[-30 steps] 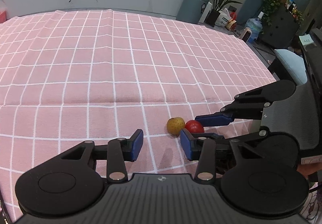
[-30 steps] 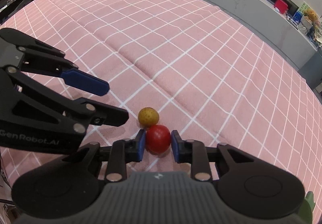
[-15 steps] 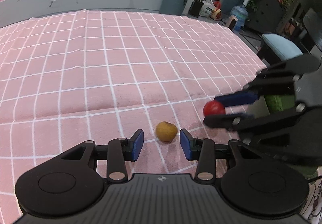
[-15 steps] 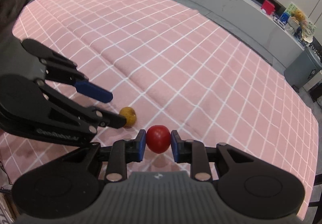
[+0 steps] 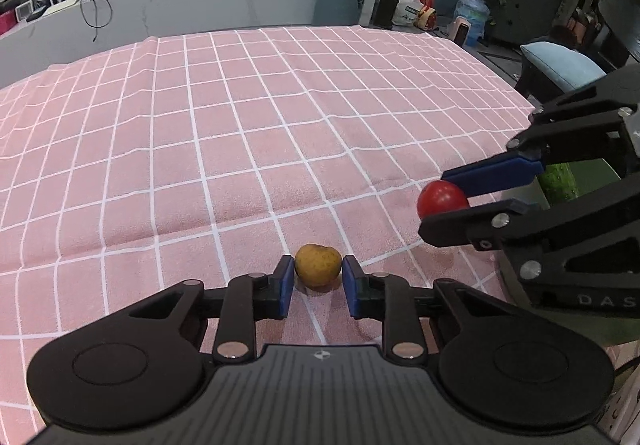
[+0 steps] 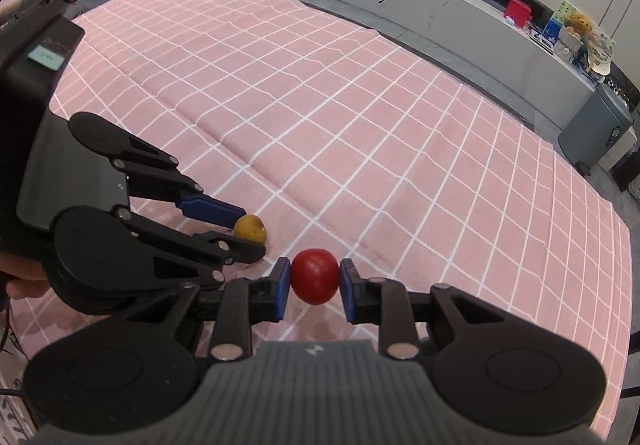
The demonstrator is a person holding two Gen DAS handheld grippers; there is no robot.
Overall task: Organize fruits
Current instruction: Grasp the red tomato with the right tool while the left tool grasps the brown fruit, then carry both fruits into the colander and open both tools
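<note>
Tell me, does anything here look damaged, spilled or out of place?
Nothing stands out. The red fruit is whole and gripped between the right gripper's jaws. The yellow-brown fruit sits intact between the left gripper's jaws. The pink checked cloth shows only creases, no spill.

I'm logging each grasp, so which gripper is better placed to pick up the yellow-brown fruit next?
Left. The left gripper already has its pads on both sides of the yellow-brown fruit, while the right gripper is full with the red fruit.
</note>
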